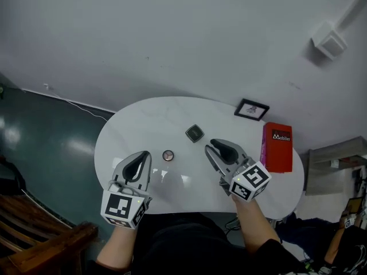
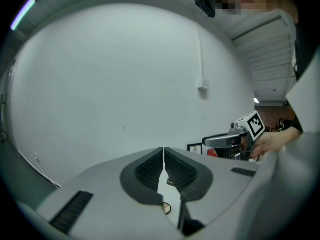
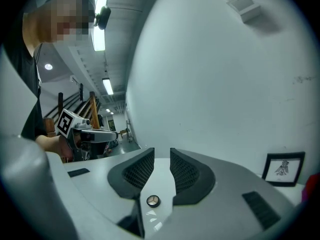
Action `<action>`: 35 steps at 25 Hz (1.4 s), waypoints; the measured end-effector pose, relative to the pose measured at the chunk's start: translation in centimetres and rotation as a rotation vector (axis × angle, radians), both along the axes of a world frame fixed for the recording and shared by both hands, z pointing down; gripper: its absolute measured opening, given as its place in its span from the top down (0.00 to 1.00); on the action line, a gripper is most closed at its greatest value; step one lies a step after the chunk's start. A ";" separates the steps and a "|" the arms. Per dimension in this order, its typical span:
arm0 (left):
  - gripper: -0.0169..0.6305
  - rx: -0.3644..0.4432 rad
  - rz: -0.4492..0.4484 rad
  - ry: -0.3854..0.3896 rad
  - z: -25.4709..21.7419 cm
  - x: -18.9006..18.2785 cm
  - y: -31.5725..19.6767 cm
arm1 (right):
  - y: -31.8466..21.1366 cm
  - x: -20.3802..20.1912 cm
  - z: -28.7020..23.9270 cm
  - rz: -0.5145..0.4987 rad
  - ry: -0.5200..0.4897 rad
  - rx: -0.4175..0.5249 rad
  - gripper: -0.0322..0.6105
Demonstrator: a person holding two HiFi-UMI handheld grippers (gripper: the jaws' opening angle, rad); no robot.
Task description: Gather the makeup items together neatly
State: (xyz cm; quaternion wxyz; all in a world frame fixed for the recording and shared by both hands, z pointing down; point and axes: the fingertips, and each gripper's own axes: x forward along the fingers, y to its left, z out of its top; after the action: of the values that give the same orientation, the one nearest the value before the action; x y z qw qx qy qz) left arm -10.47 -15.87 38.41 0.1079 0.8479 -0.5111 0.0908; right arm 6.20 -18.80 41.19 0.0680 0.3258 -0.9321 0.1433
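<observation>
Two makeup items lie on the white oval table (image 1: 137, 119): a small round pot (image 1: 168, 155) and a dark square compact (image 1: 195, 133) farther back. My left gripper (image 1: 143, 156) hovers just left of the pot with its jaws shut and nothing in them. In the left gripper view the pot (image 2: 166, 208) shows below the closed jaws of the left gripper (image 2: 163, 156). My right gripper (image 1: 212, 148) sits right of the pot and near the compact. In the right gripper view the right gripper (image 3: 161, 156) has a narrow gap between its jaws, nothing in it, and the pot (image 3: 153, 200) lies beyond.
A red box (image 1: 277, 146) stands at the table's right edge, and a small framed picture (image 1: 251, 109) stands behind it by the white wall. Dark floor lies to the left, with a wooden bench (image 1: 34, 234) at the lower left.
</observation>
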 end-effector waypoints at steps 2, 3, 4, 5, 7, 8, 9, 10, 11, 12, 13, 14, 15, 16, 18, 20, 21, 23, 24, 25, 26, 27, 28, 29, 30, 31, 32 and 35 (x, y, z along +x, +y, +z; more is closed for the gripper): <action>0.94 -0.016 -0.013 0.008 0.7 -0.3 0.0 | -0.4 -0.2 1.1 -0.011 0.023 -0.020 0.77; 0.94 -0.024 -0.013 0.011 1.1 -0.3 0.1 | -0.7 -0.4 1.6 -0.017 0.041 -0.029 0.75; 0.94 -0.029 -0.009 0.012 1.4 -0.4 0.1 | -0.9 -0.6 2.2 -0.023 0.064 -0.036 0.74; 0.94 -0.033 -0.002 0.011 1.6 -0.4 0.1 | -1.1 -0.8 2.9 -0.029 0.087 -0.044 0.72; 0.94 -0.037 0.017 0.010 2.0 -0.3 -0.1 | -1.7 -1.0 4.6 -0.034 0.122 -0.067 0.70; 0.94 -0.041 0.024 0.016 2.1 -0.2 -0.2 | -2.1 -1.0 5.6 -0.034 0.138 -0.079 0.68; 0.94 -0.048 0.027 0.026 2.3 -0.1 -0.4 | -2.5 -1.1 6.7 -0.034 0.155 -0.091 0.67; 0.94 -0.056 0.029 0.037 2.5 0.0 -0.6 | -3.0 -1.1 7.9 -0.033 0.173 -0.104 0.65; 0.94 -0.064 0.032 0.046 2.9 0.1 -0.9 | -3.5 -1.2 9.2 -0.031 0.190 -0.120 0.64; 0.94 -0.073 0.038 0.053 3.3 0.3 -1.0 | -3.9 -1.2 10.5 -0.029 0.204 -0.138 0.62; 0.94 -0.082 0.047 0.056 3.8 0.6 -1.1 | -4.4 -1.1 11.8 -0.028 0.215 -0.156 0.62; 0.94 -0.089 0.058 0.057 4.3 1.0 -1.1 | -4.7 -1.0 13.0 -0.026 0.225 -0.173 0.61; 0.94 -0.097 0.070 0.056 4.8 1.4 -1.0 | -5.1 -0.9 14.2 -0.024 0.237 -0.186 0.60; 0.94 -0.106 0.079 0.055 5.3 1.7 -0.9 | -5.6 -0.7 15.4 -0.019 0.253 -0.193 0.59; 0.94 -0.129 0.087 0.056 6.4 2.0 -0.8 | -6.8 -0.3 17.5 0.003 0.284 -0.202 0.57; 0.94 -0.155 0.087 0.057 7.6 2.1 -0.7 | -7.9 0.0 19.5 0.025 0.302 -0.216 0.56; 0.94 -0.168 0.087 0.057 8.1 2.1 -0.6 | -8.2 0.0 20.3 0.029 0.305 -0.223 0.55; 0.94 -0.193 0.087 0.056 9.0 2.0 -0.2 | -8.4 -0.2 21.6 0.028 0.319 -0.232 0.54; 0.94 -0.205 0.085 0.057 9.4 2.0 -0.1 | -8.5 -0.3 22.2 0.024 0.336 -0.234 0.54; 0.94 -0.216 0.082 0.059 9.7 1.9 0.1 | -8.6 -0.5 22.7 0.018 0.358 -0.235 0.54; 0.94 -0.223 0.079 0.060 9.9 1.7 0.1 | -8.7 -0.6 23.2 0.012 0.386 -0.233 0.54; 0.94 -0.228 0.078 0.059 10.1 1.6 0.1 | -8.8 -0.7 23.5 0.008 0.415 -0.226 0.54; 0.94 -0.229 0.077 0.057 10.3 1.5 0.1 | -9.0 -0.8 23.7 0.007 0.444 -0.217 0.54; 0.94 -0.228 0.076 0.055 10.3 1.4 0.1 | -9.3 -0.9 23.9 0.007 0.471 -0.208 0.54; 0.94 -0.226 0.077 0.055 10.3 1.4 0.2 | -9.5 -0.9 23.9 0.008 0.493 -0.200 0.54; 0.94 -0.223 0.079 0.055 10.3 1.4 0.3 | -9.7 -1.0 23.9 0.008 0.509 -0.193 0.54; 0.94 -0.221 0.082 0.055 10.3 1.4 0.4 | -9.9 -1.0 23.9 0.005 0.519 -0.188 0.54; 0.94 -0.224 0.094 0.057 10.3 1.7 0.9 | -10.1 -0.8 23.8 -0.022 0.546 -0.174 0.53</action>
State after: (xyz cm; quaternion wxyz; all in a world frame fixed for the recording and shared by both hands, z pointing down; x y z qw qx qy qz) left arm -8.74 -15.00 48.67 0.2123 0.8558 -0.4540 0.1281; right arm 5.41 -28.93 64.95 0.3460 0.3349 -0.8669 0.1290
